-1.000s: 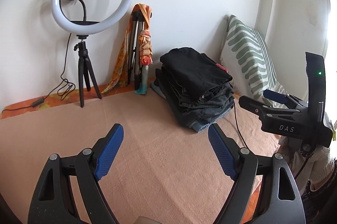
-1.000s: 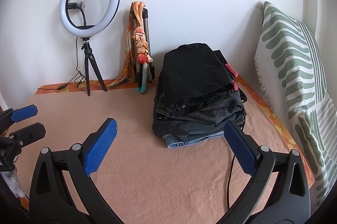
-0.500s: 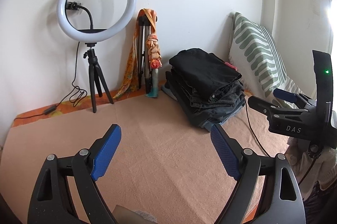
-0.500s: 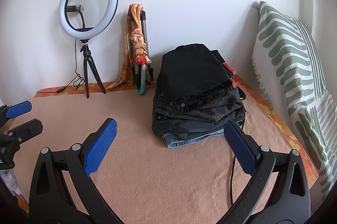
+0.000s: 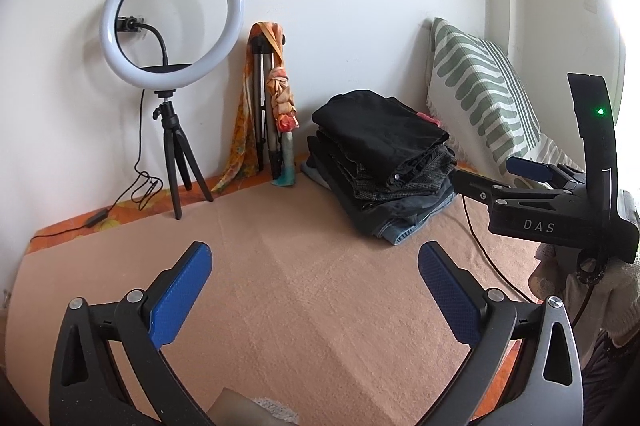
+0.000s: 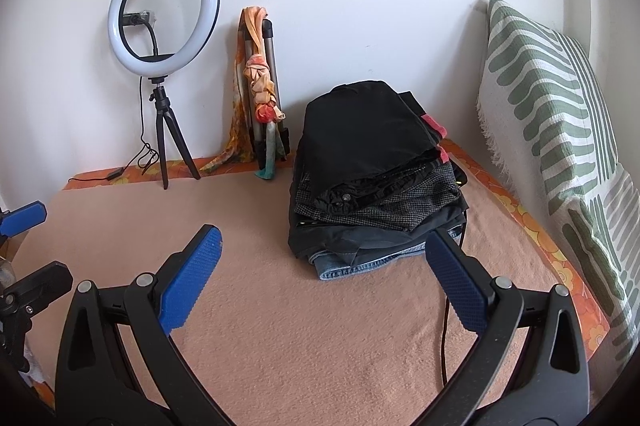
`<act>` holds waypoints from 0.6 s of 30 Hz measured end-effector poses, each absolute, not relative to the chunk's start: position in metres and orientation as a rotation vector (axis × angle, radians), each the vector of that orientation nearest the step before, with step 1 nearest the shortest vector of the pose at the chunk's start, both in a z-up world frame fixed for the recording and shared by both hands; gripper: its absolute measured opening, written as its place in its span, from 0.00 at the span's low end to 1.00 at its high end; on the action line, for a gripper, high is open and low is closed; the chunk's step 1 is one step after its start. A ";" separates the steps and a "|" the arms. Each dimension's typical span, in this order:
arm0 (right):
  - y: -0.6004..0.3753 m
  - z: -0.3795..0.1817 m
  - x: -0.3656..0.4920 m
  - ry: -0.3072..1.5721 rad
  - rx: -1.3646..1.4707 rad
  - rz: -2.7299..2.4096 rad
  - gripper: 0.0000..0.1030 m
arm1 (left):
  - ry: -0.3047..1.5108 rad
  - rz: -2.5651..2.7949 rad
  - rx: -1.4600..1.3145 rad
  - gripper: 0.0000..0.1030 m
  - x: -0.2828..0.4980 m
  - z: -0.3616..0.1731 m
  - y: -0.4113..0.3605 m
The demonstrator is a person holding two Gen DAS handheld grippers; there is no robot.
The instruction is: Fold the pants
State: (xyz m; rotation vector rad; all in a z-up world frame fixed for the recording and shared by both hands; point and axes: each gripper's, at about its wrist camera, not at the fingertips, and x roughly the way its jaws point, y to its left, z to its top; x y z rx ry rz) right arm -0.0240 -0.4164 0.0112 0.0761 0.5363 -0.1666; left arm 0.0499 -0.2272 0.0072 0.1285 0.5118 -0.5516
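Note:
A stack of folded pants (image 5: 380,162) lies at the back right of the peach blanket (image 5: 300,286), black pair on top, jeans at the bottom. It also shows in the right wrist view (image 6: 372,178). My left gripper (image 5: 314,258) is open and empty, held above the blanket in front of the stack. My right gripper (image 6: 322,246) is open and empty, just short of the stack's near edge. The right gripper shows from the side in the left wrist view (image 5: 532,194). The left gripper's tips (image 6: 24,218) show at the left edge of the right wrist view.
A ring light on a small tripod (image 5: 172,38) stands at the back left. A folded tripod with an orange scarf (image 5: 272,106) leans on the wall. A green-striped pillow (image 6: 560,130) stands at the right. A black cable (image 6: 446,326) runs over the blanket.
Both grippers have drawn back and up slightly from the stack. Both stay open and empty. The stack has not moved.

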 end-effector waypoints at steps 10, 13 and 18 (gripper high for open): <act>-0.416 0.010 -0.025 0.537 0.074 -0.171 1.00 | 0.524 -0.560 0.141 1.00 0.050 0.003 -0.231; -0.416 0.010 -0.026 0.537 0.076 -0.172 1.00 | 0.524 -0.557 0.140 1.00 0.050 0.003 -0.231; -0.416 0.010 -0.025 0.537 0.075 -0.172 1.00 | 0.525 -0.555 0.133 1.00 0.049 0.003 -0.230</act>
